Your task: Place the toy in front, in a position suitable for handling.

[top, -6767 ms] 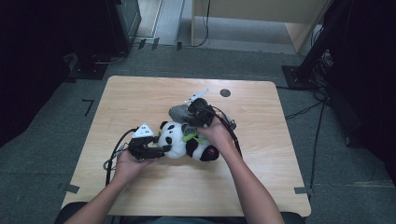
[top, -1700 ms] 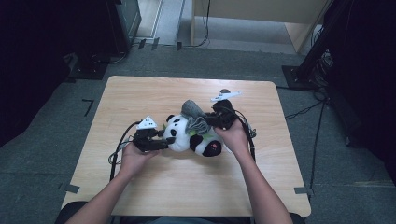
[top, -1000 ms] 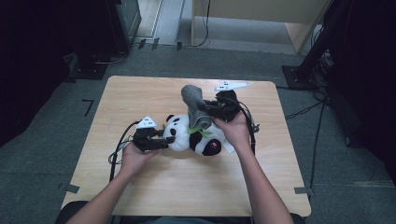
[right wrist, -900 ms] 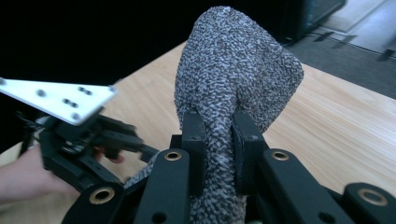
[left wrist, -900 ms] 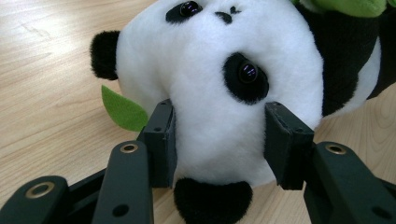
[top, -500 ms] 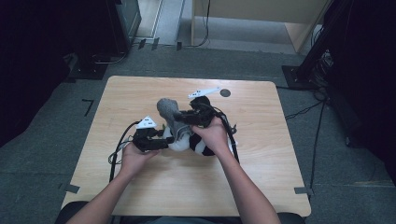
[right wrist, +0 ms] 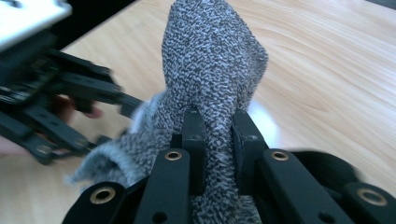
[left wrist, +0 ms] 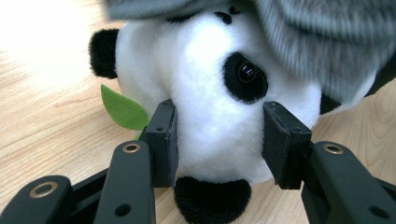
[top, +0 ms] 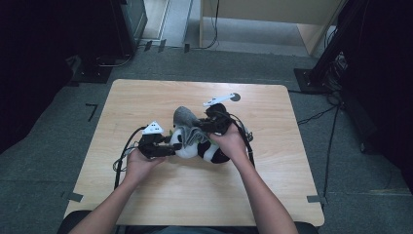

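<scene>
Two hand-held grippers meet over a wooden table (top: 146, 195), seen from above; a plush panda (top: 202, 148) lies on its side near the table's middle; a grey knitted sock (top: 185, 119) drapes over the panda's head, its end standing up; the left gripper (left wrist: 217, 140) has its jaws partly open, pads pressed on either side of the panda's white face; the right gripper (right wrist: 215, 140) pinches the sock between nearly closed jaws; a green felt leaf (left wrist: 123, 108) pokes out beside the panda's cheek.

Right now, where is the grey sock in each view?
High view: grey sock at table centre, draped over the panda.
Left gripper view: top edge, above the panda's head.
Right gripper view: centre, pinched between the jaws.
Shared landmark: the wooden table.
</scene>
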Demonstrator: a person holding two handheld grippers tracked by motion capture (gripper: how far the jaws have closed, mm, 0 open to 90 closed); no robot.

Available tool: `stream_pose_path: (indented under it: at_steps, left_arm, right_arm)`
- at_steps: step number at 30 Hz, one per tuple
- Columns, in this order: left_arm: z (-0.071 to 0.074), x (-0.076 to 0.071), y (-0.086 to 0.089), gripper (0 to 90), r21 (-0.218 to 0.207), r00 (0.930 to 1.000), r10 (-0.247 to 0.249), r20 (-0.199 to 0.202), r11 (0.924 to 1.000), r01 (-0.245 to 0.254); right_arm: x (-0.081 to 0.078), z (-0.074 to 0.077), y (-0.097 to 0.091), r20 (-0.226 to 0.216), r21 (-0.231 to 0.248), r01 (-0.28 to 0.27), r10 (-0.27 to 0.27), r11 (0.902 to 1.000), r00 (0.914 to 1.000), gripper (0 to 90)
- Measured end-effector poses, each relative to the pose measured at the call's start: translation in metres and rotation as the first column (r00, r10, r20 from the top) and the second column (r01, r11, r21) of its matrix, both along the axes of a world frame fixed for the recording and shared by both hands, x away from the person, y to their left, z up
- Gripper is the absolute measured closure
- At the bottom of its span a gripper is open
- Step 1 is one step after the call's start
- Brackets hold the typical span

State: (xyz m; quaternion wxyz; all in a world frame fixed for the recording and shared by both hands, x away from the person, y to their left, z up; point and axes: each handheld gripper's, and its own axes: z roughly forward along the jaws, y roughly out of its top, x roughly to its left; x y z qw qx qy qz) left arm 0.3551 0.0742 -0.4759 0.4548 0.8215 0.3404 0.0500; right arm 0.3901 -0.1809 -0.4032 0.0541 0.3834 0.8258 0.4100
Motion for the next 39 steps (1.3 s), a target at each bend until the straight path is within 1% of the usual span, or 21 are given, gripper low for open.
stream_pose_path:
  at_steps: [2, 3, 4, 5, 7, 9, 10, 12, 17, 19, 21, 22, 23, 26, 28, 31, 32, 34, 35, 37, 39]
  left_arm:
    - [0.000, 0.000, 0.000, 52.6, 0.000, 1.0000, -0.002, -0.001, 1.0000, 0.002]
    - [0.000, 0.000, 0.000, 52.6, 0.001, 1.0000, -0.004, 0.000, 1.0000, 0.004]
    - [0.000, 0.000, 0.000, 52.7, 0.003, 1.0000, -0.006, 0.002, 1.0000, 0.006]
    - [0.000, 0.000, 0.000, 52.7, 0.003, 1.0000, -0.007, 0.005, 1.0000, 0.007]
    - [0.000, 0.000, 0.000, 52.9, 0.001, 0.9999, -0.007, 0.008, 1.0000, 0.007]
    - [0.000, 0.000, -0.001, 52.9, 0.000, 0.9999, -0.008, 0.008, 1.0000, 0.008]
    - [0.000, 0.000, 0.000, 52.9, 0.000, 0.9999, -0.009, 0.007, 1.0000, 0.009]
    - [0.000, 0.000, 0.000, 52.9, 0.001, 0.9999, -0.009, 0.007, 1.0000, 0.009]
    - [0.000, 0.000, 0.001, 52.9, -0.001, 1.0000, -0.008, 0.005, 1.0000, 0.008]
    - [-0.001, 0.000, 0.001, 53.0, -0.005, 1.0000, -0.006, 0.003, 1.0000, 0.006]
    - [-0.001, 0.000, 0.001, 53.0, -0.009, 1.0000, -0.004, -0.001, 1.0000, 0.004]
    - [-0.001, 0.001, 0.001, 53.0, -0.010, 1.0000, -0.002, -0.003, 0.9999, 0.002]
    - [-0.001, 0.001, 0.001, 53.0, -0.015, 1.0000, 0.000, -0.004, 0.9999, 0.000]
    - [-0.001, 0.001, 0.001, 53.1, -0.016, 1.0000, 0.003, -0.002, 0.9999, -0.003]
    - [-0.001, 0.001, 0.001, 53.1, -0.016, 1.0000, 0.003, -0.001, 0.9999, -0.003]
    - [-0.001, 0.001, 0.001, 53.1, -0.015, 1.0000, 0.002, -0.001, 0.9999, -0.002]
    - [-0.001, 0.001, 0.001, 53.1, -0.013, 1.0000, 0.000, -0.002, 0.9999, 0.000]
    - [-0.001, 0.001, 0.001, 53.1, -0.015, 1.0000, 0.001, -0.002, 0.9999, -0.001]
    - [-0.002, 0.000, 0.002, 53.1, -0.015, 1.0000, -0.001, 0.000, 0.9999, 0.001]
    - [-0.003, 0.000, 0.002, 52.9, -0.015, 1.0000, -0.005, 0.007, 0.9999, 0.005]
    - [-0.003, -0.001, 0.002, 53.0, -0.018, 1.0000, -0.002, 0.006, 0.9998, 0.002]
  right_arm:
    - [0.002, -0.002, -0.010, -0.011, -0.001, 0.021, -0.021, 0.9998, 0.9997, 79.5]
    - [0.003, -0.003, -0.018, -0.016, -0.004, 0.041, -0.041, 0.9991, 0.9990, 79.6]
    - [0.005, -0.006, -0.032, -0.029, 0.016, 0.067, -0.066, 0.9976, 0.9974, 79.5]
    - [0.005, -0.006, -0.032, -0.029, 0.016, 0.067, -0.066, 0.9976, 0.9974, 79.5]
    - [0.005, -0.007, -0.045, -0.058, 0.055, 0.086, -0.083, 0.9947, 0.9948, 79.4]
    - [0.005, -0.007, -0.046, -0.051, 0.053, 0.082, -0.080, 0.9952, 0.9955, 79.5]
    - [0.004, -0.005, -0.046, -0.029, 0.036, 0.075, -0.074, 0.9965, 0.9968, 79.4]
    - [0.003, -0.004, -0.046, -0.016, 0.024, 0.074, -0.073, 0.9970, 0.9972, 79.4]
    - [0.002, -0.001, -0.052, -0.003, 0.030, 0.086, -0.086, 0.9958, 0.9963, 79.5]
    - [0.001, 0.001, -0.060, 0.007, 0.040, 0.106, -0.106, 0.9936, 0.9944, 79.5]
    - [0.001, 0.002, -0.062, 0.008, 0.042, 0.110, -0.111, 0.9930, 0.9938, 79.5]
    - [0.001, 0.004, -0.070, 0.012, 0.038, 0.134, -0.135, 0.9902, 0.9908, 79.5]
    - [0.001, 0.004, -0.070, 0.012, 0.038, 0.134, -0.135, 0.9902, 0.9908, 79.5]
    - [0.001, 0.004, -0.084, -0.001, 0.046, 0.166, -0.166, 0.9850, 0.9861, 79.5]
    - [0.001, 0.005, -0.085, 0.004, 0.044, 0.169, -0.169, 0.9846, 0.9855, 79.6]
    - [-0.001, 0.008, -0.084, 0.029, 0.033, 0.174, -0.175, 0.9843, 0.9842, 79.6]
    - [-0.002, 0.009, -0.082, 0.034, 0.041, 0.173, -0.175, 0.9840, 0.9840, 79.6]
    - [-0.006, 0.014, -0.078, 0.059, 0.058, 0.166, -0.169, 0.9844, 0.9838, 79.5]
    - [-0.006, 0.014, -0.078, 0.059, 0.058, 0.166, -0.169, 0.9844, 0.9838, 79.5]
    - [-0.009, 0.023, -0.072, 0.084, 0.097, 0.139, -0.147, 0.9856, 0.9855, 79.5]
    - [-0.009, 0.029, -0.068, 0.091, 0.124, 0.119, -0.131, 0.9852, 0.9873, 79.5]
